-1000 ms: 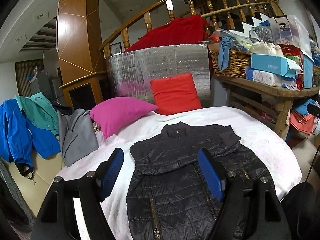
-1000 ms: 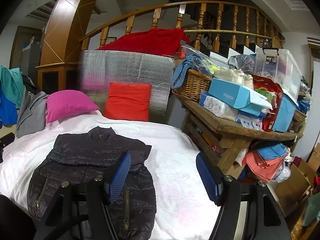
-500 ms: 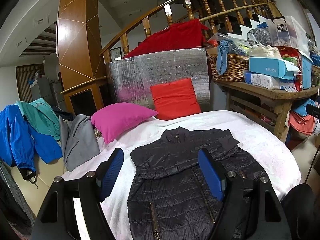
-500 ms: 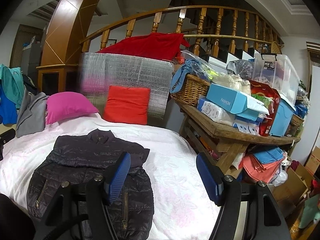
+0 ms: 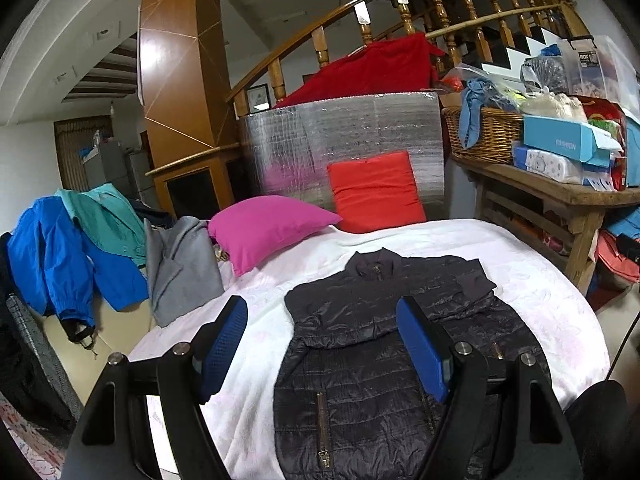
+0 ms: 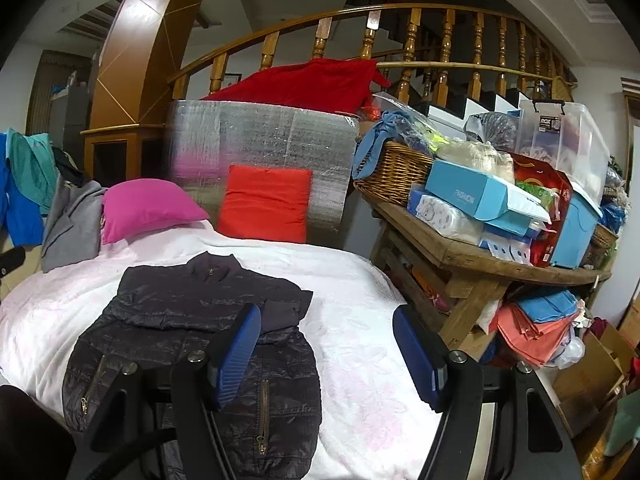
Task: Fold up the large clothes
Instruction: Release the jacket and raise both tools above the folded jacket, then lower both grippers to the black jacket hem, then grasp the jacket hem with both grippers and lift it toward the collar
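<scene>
A black quilted jacket (image 5: 372,344) lies flat on the white bedspread (image 5: 532,280), collar away from me, both sleeves folded across the chest. It also shows in the right wrist view (image 6: 188,328). My left gripper (image 5: 322,344) is open and empty, above the jacket's near left part. My right gripper (image 6: 326,354) is open and empty, above the jacket's right edge and the bare bedspread (image 6: 368,320).
A pink pillow (image 5: 268,232) and a red cushion (image 5: 376,190) sit at the bed's far end before a silver foil panel (image 5: 352,140). Blue, teal and grey garments (image 5: 100,248) hang at left. A cluttered wooden bench (image 6: 480,256) stands at right.
Both grippers have pulled back and risen slightly from the jacket; the views tilt up a little. The jacket has not moved and both grippers stay open.
</scene>
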Demonstrator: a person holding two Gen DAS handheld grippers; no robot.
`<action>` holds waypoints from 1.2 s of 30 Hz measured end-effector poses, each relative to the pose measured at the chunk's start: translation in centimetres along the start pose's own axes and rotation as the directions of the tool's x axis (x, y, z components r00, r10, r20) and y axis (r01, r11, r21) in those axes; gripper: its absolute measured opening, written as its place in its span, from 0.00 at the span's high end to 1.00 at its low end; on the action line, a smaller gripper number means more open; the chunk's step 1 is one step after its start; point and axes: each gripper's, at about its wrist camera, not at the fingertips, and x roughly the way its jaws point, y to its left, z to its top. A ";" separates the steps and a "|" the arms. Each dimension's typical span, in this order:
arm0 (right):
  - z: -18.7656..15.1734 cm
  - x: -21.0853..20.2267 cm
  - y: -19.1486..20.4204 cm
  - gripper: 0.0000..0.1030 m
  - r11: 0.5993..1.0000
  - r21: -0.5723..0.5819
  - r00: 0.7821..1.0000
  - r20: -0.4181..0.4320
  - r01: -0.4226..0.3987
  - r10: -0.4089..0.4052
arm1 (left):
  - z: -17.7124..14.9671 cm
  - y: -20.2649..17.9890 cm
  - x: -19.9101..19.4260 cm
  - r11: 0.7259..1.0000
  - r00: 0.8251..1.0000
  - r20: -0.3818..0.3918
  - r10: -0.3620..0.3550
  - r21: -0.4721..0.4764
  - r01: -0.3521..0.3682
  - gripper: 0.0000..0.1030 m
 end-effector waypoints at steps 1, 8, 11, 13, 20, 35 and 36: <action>0.0 0.0 0.2 0.30 1.000 -0.001 1.000 -0.001 -0.005 0.005 | 0.0 0.0 -0.2 1.000 1.000 0.001 0.006 0.000 -0.006 0.25; 0.1 0.0 0.7 0.30 1.000 -0.013 1.000 -0.001 -0.018 0.018 | 0.2 0.6 -0.6 1.000 1.000 0.008 0.026 -0.007 -0.026 0.25; 0.0 0.1 0.7 0.30 1.000 -0.008 1.000 -0.004 -0.020 0.019 | 0.2 0.6 -0.4 1.000 1.000 0.004 0.027 -0.008 -0.027 0.25; -0.1 0.2 0.6 0.30 1.000 -0.007 1.000 -0.008 -0.020 0.020 | 0.1 0.5 -0.2 0.999 1.000 0.002 0.031 -0.006 -0.031 0.25; -1.5 2.7 -0.6 0.23 0.994 0.053 0.992 -0.085 -0.092 0.096 | -2.0 0.4 2.9 1.000 0.995 -0.095 0.026 0.015 -0.024 0.21; -20.8 19.2 -3.5 0.23 0.823 0.545 0.690 -0.535 -0.159 0.488 | -17.9 8.9 17.7 0.922 0.728 -0.661 -0.182 -0.373 -0.108 0.19; -21.5 19.2 -2.9 0.23 0.818 0.552 0.674 -0.543 -0.161 0.500 | -18.4 9.0 17.9 0.918 0.720 -0.668 -0.188 -0.380 -0.113 0.19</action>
